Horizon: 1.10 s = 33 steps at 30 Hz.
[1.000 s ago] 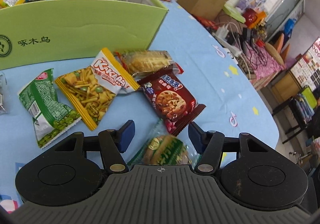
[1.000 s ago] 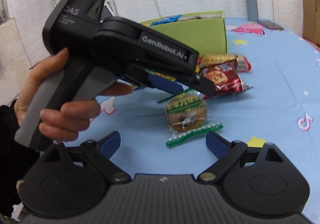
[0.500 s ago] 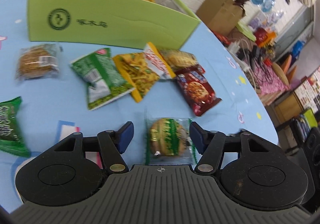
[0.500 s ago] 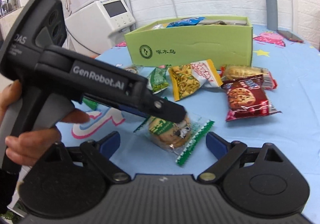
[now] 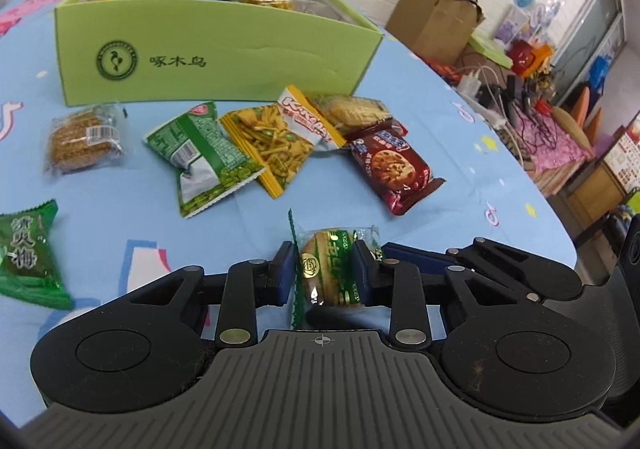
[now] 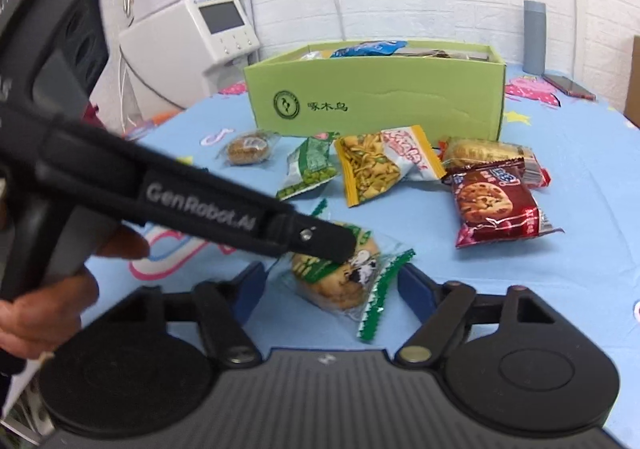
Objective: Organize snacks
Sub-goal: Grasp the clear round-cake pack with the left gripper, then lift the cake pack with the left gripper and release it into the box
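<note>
Left wrist view: the left tool (image 5: 323,276) is clenched on the green-wrapped biscuit pack (image 5: 329,273), with the green box (image 5: 216,49) at 11 o'clock.

Right wrist view: the right tool (image 6: 328,285) is released, straddling the pack just above the surface (image 6: 580,241). A good lift goes straight up, clearing the loose snacks before the box.

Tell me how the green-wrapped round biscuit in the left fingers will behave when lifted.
The green-wrapped biscuit is probably light, being a single small cake. Its clear film with loose serrated ends looks slick, so it could slip or swing. The left gripper squeezes across the cake itself, which looks crumbly; a firm pinch might crack it.
</note>
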{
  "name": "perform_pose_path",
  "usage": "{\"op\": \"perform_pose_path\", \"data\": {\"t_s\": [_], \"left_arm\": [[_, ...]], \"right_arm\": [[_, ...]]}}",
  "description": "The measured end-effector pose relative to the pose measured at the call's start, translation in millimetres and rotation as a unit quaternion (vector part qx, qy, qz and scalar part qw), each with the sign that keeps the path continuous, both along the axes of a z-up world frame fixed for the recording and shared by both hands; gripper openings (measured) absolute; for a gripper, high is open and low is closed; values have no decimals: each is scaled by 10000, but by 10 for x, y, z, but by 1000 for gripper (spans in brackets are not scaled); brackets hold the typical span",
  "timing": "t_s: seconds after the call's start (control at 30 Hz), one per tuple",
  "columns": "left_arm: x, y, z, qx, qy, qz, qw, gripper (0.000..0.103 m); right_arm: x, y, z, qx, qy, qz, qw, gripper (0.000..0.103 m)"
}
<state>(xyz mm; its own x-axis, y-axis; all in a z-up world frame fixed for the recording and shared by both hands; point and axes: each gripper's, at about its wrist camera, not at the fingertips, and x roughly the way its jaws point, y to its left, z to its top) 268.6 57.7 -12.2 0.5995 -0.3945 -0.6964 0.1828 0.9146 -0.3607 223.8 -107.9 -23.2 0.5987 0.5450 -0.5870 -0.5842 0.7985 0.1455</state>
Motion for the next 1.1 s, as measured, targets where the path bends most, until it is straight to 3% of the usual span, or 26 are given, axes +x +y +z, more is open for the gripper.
{"op": "perform_pose_path", "data": {"t_s": [0.1, 0.17, 0.23, 0.47, 0.63, 0.73, 0.83, 0.97, 1.1], "left_arm": [[2, 28, 16, -197, 95, 33, 9998, 8], [14, 10, 18, -153, 90, 44, 9998, 8], [28, 31, -21, -169, 143, 85, 9997, 15], [-64, 105, -50, -198, 13, 54, 9998, 27], [-37, -12, -55, -146, -72, 8, 9999, 18], [-18, 33, 33, -174, -108, 116, 9997, 9], [65, 83, 147, -397, -96, 155, 9990, 4], [268, 87, 337, -482, -264, 218, 9983, 4], [433, 102, 423, -593, -329, 206, 9975, 1]], "right_arm": [[-13, -20, 63, 149, 4, 26, 9999, 72], [-10, 31, 67, -5, -112, -9, 9999, 74], [25, 46, 20, -54, -53, -7, 10000, 84], [-30, -93, -45, 58, 55, -98, 9999, 86], [-51, 174, -105, -374, -329, 34, 9988, 84], [33, 124, -25, -146, -114, 63, 9998, 83], [58, 106, 112, -84, -297, 65, 9995, 81], [206, 129, 350, -98, -645, 97, 9978, 81], [421, 127, 404, -88, -669, -16, 9977, 81]]}}
